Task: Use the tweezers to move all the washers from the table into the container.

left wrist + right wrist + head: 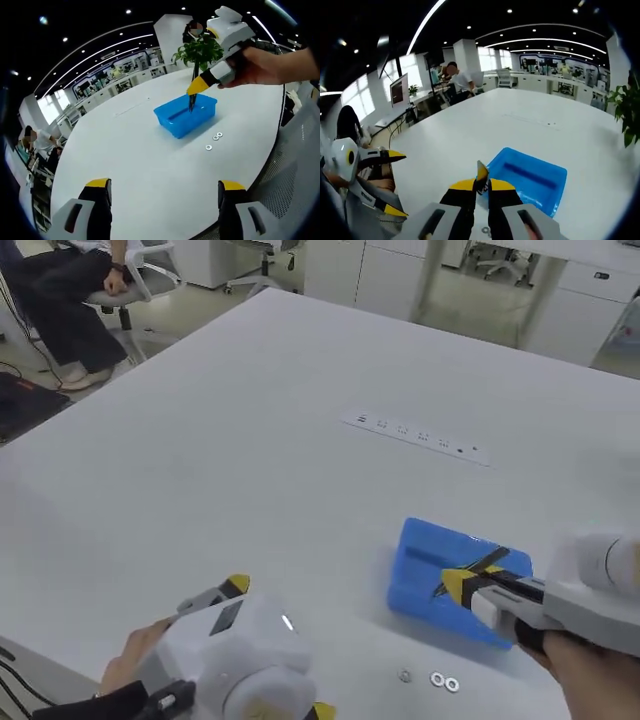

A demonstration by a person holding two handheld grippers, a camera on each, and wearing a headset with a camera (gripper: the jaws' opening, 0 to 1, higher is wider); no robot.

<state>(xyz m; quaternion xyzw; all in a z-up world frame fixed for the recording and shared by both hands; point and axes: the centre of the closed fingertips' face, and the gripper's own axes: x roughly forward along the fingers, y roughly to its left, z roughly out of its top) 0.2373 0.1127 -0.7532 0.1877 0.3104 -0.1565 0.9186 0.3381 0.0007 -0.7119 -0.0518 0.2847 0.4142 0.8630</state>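
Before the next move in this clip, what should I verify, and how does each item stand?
1. Right gripper shut on tweezers: ok.
2. Tweezer tips over the container: ok.
3. Anything held between the tips: cannot tell.
4. All washers off the table: not ok, three lie beside the container.
5. Left gripper open, apart from the container: ok.

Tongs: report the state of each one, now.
Left tongs: open, holding nothing.
Right tongs: closed on the tweezers, which point down over the container.
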